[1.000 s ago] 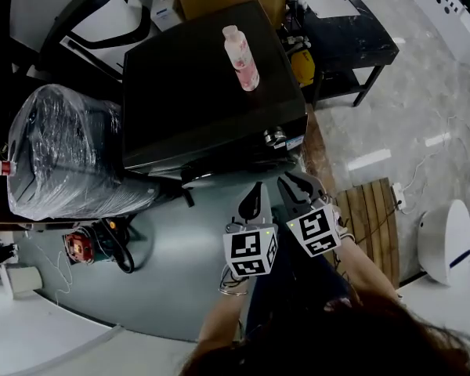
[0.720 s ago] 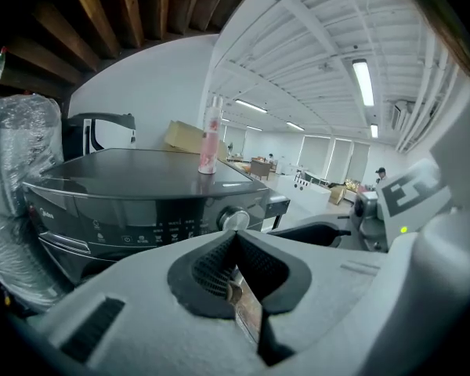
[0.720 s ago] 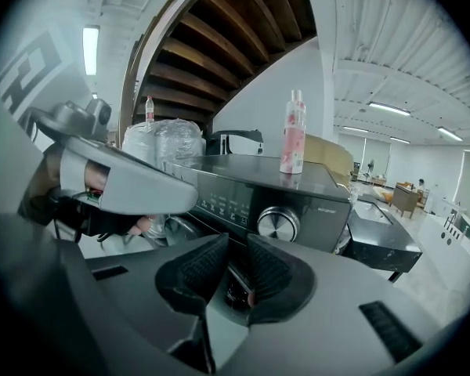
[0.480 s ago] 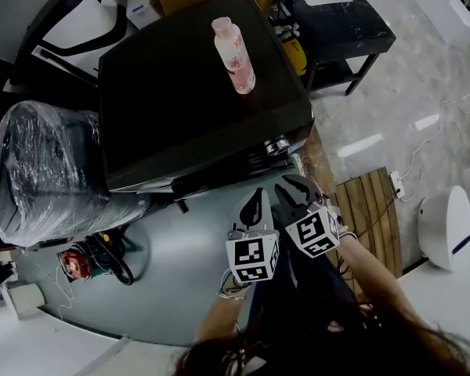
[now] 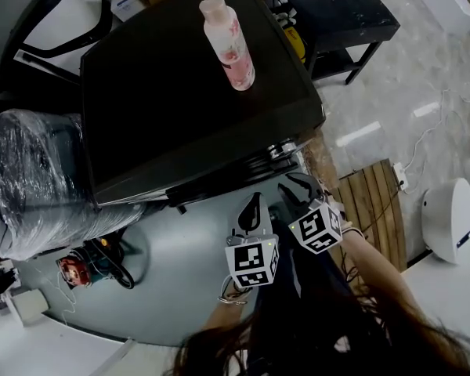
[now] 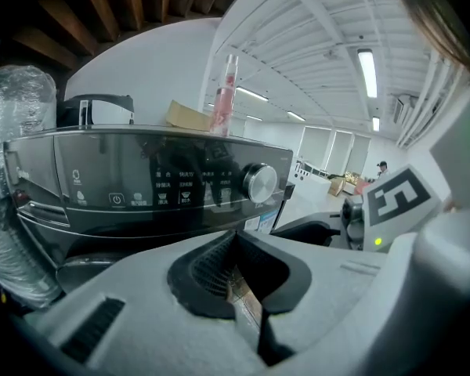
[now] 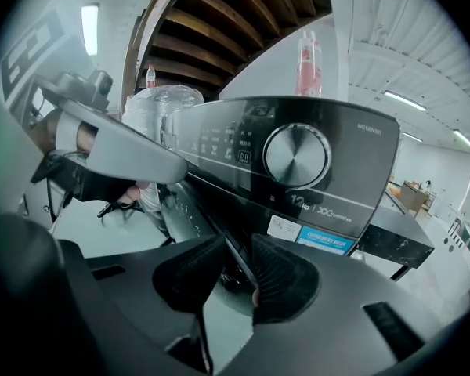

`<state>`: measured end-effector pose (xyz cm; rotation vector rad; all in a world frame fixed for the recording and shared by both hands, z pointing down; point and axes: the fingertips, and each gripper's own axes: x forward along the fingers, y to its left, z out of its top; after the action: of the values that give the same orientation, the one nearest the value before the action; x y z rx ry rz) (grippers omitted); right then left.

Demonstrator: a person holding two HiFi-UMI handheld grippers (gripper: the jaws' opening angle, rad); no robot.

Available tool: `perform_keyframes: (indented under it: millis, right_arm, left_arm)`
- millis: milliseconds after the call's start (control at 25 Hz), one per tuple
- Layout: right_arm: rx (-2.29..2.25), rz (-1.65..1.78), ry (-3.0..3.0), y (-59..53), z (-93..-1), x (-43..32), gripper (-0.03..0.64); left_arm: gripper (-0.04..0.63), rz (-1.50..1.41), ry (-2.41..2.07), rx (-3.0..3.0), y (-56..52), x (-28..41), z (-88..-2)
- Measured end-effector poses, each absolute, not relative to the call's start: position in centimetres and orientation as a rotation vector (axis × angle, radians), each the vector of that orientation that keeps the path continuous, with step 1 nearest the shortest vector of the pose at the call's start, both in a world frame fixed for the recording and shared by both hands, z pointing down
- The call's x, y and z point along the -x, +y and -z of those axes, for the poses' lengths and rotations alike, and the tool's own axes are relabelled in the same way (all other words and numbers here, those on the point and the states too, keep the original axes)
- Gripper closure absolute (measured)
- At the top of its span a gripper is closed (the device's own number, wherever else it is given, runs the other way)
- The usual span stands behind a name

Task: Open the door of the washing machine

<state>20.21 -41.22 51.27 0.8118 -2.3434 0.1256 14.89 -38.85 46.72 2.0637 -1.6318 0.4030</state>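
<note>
Now right tool (image 7: 236,247) partway apart, jaws just opening, empty; left tool (image 6: 235,240) closed, empty, facing washing machine (image 6: 141,186).

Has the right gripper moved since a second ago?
Yes. The right gripper has closed in slightly on the front of the washing machine, under its knob; its jaws have just been opening, with nothing gripped.

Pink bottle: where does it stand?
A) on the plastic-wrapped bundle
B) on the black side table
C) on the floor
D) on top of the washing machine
D: the pink bottle stands upright on the dark top of the washing machine, above its control panel.
</note>
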Motion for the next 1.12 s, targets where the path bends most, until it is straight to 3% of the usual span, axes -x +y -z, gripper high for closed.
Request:
perform_keyframes:
  millis: [1120]
  right_arm:
    - [-0.631,-0.012,-2.293,-43.1,-60.4,-20.0,0.495]
  left_arm:
    - [0.581,-0.413,-1.69,-1.963,-39.7,-15.2,-54.3]
